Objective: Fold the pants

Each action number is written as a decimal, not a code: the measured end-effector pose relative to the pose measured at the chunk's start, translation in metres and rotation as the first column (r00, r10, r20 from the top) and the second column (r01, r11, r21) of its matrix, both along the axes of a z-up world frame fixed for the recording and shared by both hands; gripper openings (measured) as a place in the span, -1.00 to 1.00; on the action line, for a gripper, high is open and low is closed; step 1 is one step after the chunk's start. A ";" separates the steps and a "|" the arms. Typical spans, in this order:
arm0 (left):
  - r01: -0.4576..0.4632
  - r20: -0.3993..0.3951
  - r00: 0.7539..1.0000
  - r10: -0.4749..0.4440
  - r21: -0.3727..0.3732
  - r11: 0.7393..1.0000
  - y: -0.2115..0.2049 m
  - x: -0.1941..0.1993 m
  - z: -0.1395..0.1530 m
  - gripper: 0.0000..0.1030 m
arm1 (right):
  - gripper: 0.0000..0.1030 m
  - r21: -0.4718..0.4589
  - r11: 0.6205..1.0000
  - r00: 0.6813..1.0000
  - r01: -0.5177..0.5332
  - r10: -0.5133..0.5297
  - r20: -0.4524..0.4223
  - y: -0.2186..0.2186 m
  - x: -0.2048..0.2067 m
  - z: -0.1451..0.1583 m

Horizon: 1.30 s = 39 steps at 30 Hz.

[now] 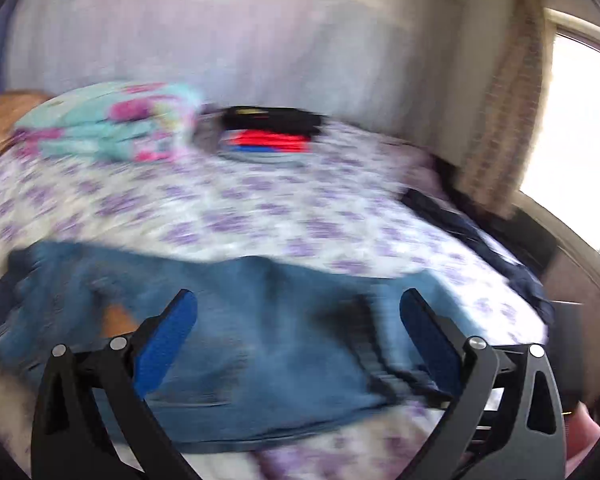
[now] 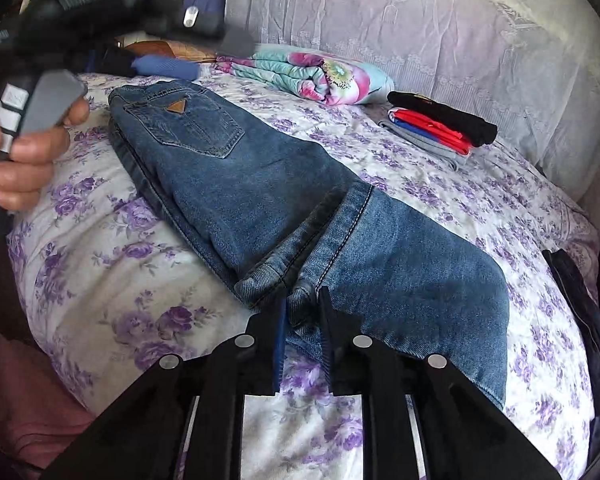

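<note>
Bedsheet (image 2: 100,280) is white cotton with a purple rose print, slightly rumpled, covering the whole bed. Behind it a pale lilac cloth with embroidered panels (image 2: 420,20) drapes the back. Bright window (image 1: 580,120) and a beige woven curtain (image 1: 500,120) show at the right of the left wrist view, which is heavily motion-blurred.

Jeans (image 2: 228,184): mid-blue denim, faded, heavy twill, contrast stitching. They lie flat on the bed, folded lengthwise, back pocket with a small tan triangular patch (image 2: 175,108) facing up at the far left end. Leg ends are doubled over the middle, hems thick and rolled.

Right gripper (image 2: 302,304): black frame, blue ribbed pads, jaws nearly closed, pinching a bunched fold of denim at the near edge of the jeans, close to the hems. Fabric is visibly clamped between the pads.

Left gripper (image 1: 298,308): jaws spread wide, nothing between the pads; jeans lie below and ahead of it, apart from it. In the right wrist view it sits up at the top left, blurred, with the person's left hand (image 2: 24,152) wrapped around its grey handle.

Other items at the far side: a folded turquoise floral blanket (image 2: 308,76), a small stack of folded black, red, blue and grey garments (image 2: 440,128). Dark navy cloth (image 2: 580,312) lies on the bed's right edge.
</note>
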<state>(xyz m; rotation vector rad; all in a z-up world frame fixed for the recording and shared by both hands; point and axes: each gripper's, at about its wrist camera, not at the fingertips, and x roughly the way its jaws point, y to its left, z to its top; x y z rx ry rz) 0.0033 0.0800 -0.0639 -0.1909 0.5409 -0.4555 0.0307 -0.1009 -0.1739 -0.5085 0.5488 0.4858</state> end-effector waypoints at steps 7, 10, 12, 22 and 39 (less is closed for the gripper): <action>0.224 -0.197 0.961 -0.196 0.133 0.965 -0.095 0.050 -0.027 0.88 | -0.07 0.077 0.997 1.000 -0.014 0.013 0.015 -0.018 -0.020 0.006; 0.232 -0.365 0.913 -0.182 0.098 0.968 -0.093 0.075 -0.056 0.66 | -0.06 0.136 0.991 1.000 -0.017 0.014 0.021 -0.040 -0.037 0.014; 0.219 -0.420 0.887 -0.192 0.017 0.976 -0.079 0.084 -0.062 0.65 | -0.04 0.154 0.988 0.999 0.002 -0.009 0.044 -0.050 -0.045 0.018; 0.250 -0.558 0.802 -0.211 -0.006 0.968 -0.065 0.116 -0.053 0.58 | -0.02 -0.072 0.994 0.982 -0.086 0.097 0.162 0.010 -0.039 -0.001; 0.323 -0.512 0.817 -0.266 0.025 0.946 -0.081 0.139 -0.026 -0.23 | -0.55 0.088 0.996 0.987 0.000 -0.014 0.161 0.011 0.005 0.028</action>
